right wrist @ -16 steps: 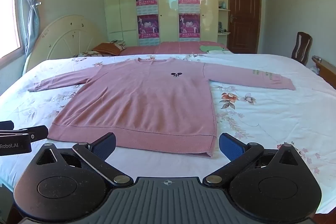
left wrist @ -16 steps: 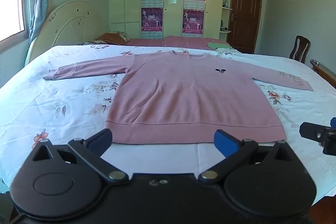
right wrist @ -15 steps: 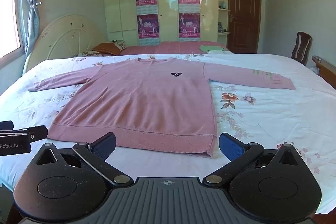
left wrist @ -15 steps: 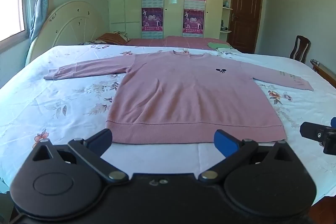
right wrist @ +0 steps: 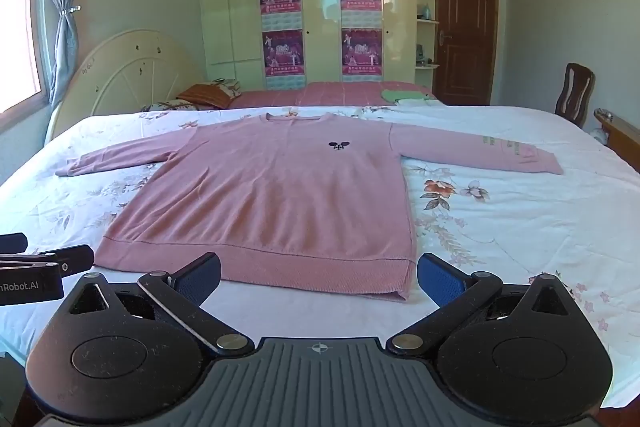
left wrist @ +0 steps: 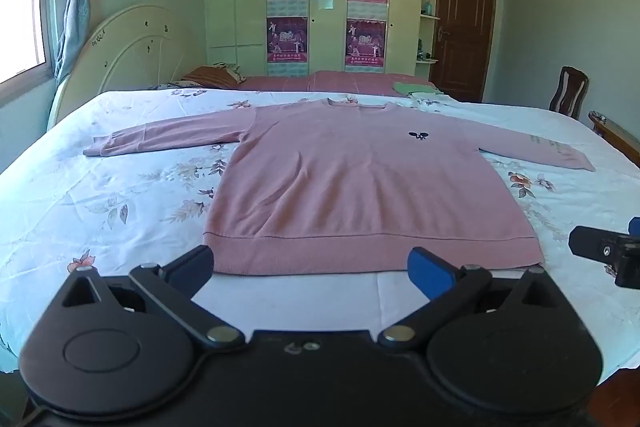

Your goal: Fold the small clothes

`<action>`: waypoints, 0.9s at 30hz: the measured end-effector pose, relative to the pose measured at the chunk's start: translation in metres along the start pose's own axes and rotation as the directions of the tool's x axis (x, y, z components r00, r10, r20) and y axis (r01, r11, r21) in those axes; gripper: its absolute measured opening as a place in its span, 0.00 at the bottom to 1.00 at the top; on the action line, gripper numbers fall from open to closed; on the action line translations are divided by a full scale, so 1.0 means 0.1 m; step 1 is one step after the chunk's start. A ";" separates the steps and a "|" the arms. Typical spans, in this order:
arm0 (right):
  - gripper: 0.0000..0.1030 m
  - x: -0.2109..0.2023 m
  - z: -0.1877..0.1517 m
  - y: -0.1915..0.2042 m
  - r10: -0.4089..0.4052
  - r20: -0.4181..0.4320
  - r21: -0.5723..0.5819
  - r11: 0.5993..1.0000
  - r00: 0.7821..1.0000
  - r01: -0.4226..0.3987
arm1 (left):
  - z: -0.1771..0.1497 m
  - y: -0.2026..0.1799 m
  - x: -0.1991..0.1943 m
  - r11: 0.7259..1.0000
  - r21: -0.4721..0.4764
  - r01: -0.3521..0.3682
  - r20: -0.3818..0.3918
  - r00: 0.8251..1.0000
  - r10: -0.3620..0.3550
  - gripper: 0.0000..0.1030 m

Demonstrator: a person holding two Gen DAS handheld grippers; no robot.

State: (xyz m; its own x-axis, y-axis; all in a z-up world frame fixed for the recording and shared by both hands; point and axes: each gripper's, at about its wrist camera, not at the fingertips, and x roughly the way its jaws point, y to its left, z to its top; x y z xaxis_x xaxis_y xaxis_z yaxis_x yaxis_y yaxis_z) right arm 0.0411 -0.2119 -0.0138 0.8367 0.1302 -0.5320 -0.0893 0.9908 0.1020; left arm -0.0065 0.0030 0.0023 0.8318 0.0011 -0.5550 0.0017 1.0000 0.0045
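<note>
Sweater (right wrist: 272, 195) lies flat; both claws, left (left wrist: 314, 267) and right (right wrist: 319, 277), spread empty; "Robot.AI" printed on left.

Both wrist views low at the bed's (left wrist: 100, 207) near edge, facing across it toward the wardrobe (right wrist: 316, 7), left view further left, sharing the pink sweater (left wrist: 360, 187), bed, far wall

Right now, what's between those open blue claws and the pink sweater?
In both wrist views, only a bare strip of floral bedsheet separates each open gripper, left and right, from the pink sweater.
</note>
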 end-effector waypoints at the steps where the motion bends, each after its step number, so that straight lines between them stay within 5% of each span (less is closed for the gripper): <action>1: 1.00 0.00 0.01 0.00 0.002 -0.002 0.004 1.000 1.000 -0.002 | 0.00 0.00 0.00 1.000 0.001 -0.001 0.000 1.000 0.001 1.00; 27: 1.00 -0.04 0.03 -0.06 0.008 0.006 0.008 1.000 1.000 -0.008 | 0.02 -0.08 -0.05 1.000 0.011 -0.007 0.005 1.000 0.007 1.00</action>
State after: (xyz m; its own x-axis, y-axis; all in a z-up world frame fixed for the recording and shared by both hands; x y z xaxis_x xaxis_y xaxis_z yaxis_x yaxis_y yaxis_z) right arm 0.0395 -0.2185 -0.0095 0.8393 0.1379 -0.5259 -0.0916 0.9893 0.1131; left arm -0.0094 -0.0046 0.0064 0.8347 0.0084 -0.5507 0.0017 0.9998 0.0177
